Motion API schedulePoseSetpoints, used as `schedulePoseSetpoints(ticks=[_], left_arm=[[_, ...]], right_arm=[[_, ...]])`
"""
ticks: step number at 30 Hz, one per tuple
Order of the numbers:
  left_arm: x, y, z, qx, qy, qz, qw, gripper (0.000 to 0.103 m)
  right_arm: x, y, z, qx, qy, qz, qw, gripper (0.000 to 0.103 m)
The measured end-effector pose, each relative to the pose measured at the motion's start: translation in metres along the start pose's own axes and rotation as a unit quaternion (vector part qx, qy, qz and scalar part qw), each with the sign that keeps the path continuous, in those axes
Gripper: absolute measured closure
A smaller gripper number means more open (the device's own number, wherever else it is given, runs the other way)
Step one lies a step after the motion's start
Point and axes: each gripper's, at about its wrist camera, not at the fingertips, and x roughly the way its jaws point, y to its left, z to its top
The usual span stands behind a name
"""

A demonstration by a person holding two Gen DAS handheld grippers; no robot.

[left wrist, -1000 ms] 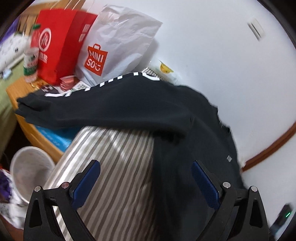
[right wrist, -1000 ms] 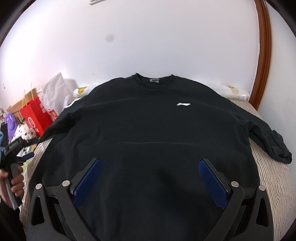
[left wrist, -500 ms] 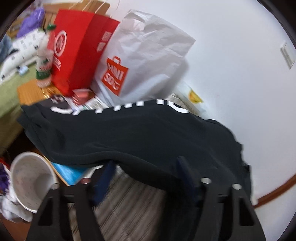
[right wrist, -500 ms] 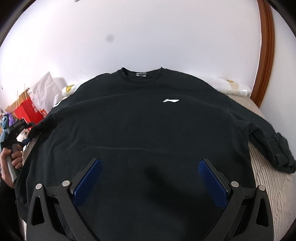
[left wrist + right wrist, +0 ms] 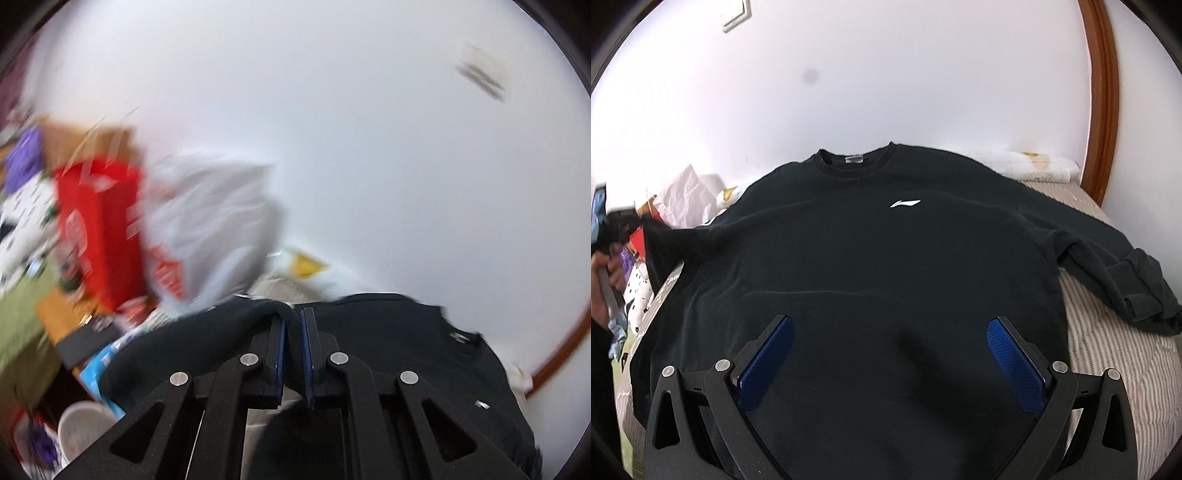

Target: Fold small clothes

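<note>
Sweatshirt lies flat on striped bed beneath the spread fingers of right gripper; left gripper pinches its sleeve. Beyond those fingertips: red bag, white bag, white wall.

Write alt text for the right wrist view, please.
A black sweatshirt lies flat, front up, on a striped bed, under the open right gripper. At far left, the left gripper pinches one sleeve.
</note>
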Motion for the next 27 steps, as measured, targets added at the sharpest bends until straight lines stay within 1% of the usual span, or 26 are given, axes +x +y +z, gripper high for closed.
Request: schedulePoseSetpoints(ticks=[1,3,4,5,6,9,11,15,17,19,20,21,22,24,25,27], left_arm=[[-0.001,-0.021,0.001,0.022,0.001,-0.011,0.9997,0.095],[0.003,-0.047,-0.004,0.047,0.013,-0.016,0.9987,0.095],[0.006,-0.059,-0.009,0.056,0.021,-0.034,0.9976,0.095],[0.008,-0.072,-0.015,0.069,0.027,-0.055,0.9958,0.095],[0.011,-0.087,-0.023,0.089,0.032,-0.066,0.9933,0.095],[0.019,-0.124,-0.049,0.143,0.045,-0.080,0.9854,0.095],[0.026,-0.139,-0.067,0.162,0.065,-0.094,0.9802,0.095],[0.041,-0.151,-0.104,0.177,0.119,-0.111,0.9707,0.094],[0.045,-0.147,-0.119,0.176,0.149,-0.113,0.9666,0.094],[0.042,-0.139,-0.130,0.167,0.172,-0.112,0.9643,0.092],[0.042,-0.133,-0.131,0.161,0.181,-0.113,0.9636,0.090],[0.039,-0.122,-0.132,0.150,0.189,-0.118,0.9633,0.081],[0.035,-0.111,-0.130,0.135,0.191,-0.122,0.9645,0.075],[0.021,-0.095,-0.131,0.113,0.184,-0.126,0.9681,0.046],[0.011,-0.077,-0.127,0.099,0.174,-0.125,0.9718,0.042],[-0.001,-0.049,-0.121,0.083,0.160,-0.117,0.9766,0.040]], right_arm=[[-0.002,-0.002,0.000,0.001,-0.002,0.001,1.000,0.000],[-0.008,-0.007,-0.002,0.006,-0.006,0.004,1.000,0.000],[-0.011,-0.009,-0.003,0.010,-0.008,0.004,1.000,0.000],[-0.014,-0.011,-0.004,0.013,-0.010,0.004,1.000,0.000],[-0.016,-0.014,-0.005,0.015,-0.012,0.003,1.000,0.000],[-0.024,-0.020,-0.009,0.013,-0.015,-0.006,1.000,0.000],[-0.029,-0.024,-0.012,0.008,-0.015,-0.015,1.000,0.000],[-0.031,-0.030,-0.016,0.008,-0.009,-0.030,0.999,0.000],[-0.028,-0.032,-0.017,0.016,-0.004,-0.029,0.999,0.000],[-0.024,-0.032,-0.016,0.019,0.001,-0.031,0.999,0.000],[-0.022,-0.029,-0.015,0.017,0.003,-0.031,0.999,0.000],[-0.020,-0.024,-0.011,0.011,0.002,-0.030,0.999,0.000],[-0.019,-0.020,-0.009,0.005,0.001,-0.031,1.000,0.000],[-0.013,-0.006,-0.002,-0.010,0.001,-0.034,0.999,0.000],[-0.011,0.000,0.001,-0.016,0.002,-0.034,0.999,0.000],[-0.002,0.022,0.011,-0.035,0.004,-0.027,0.999,0.000]])
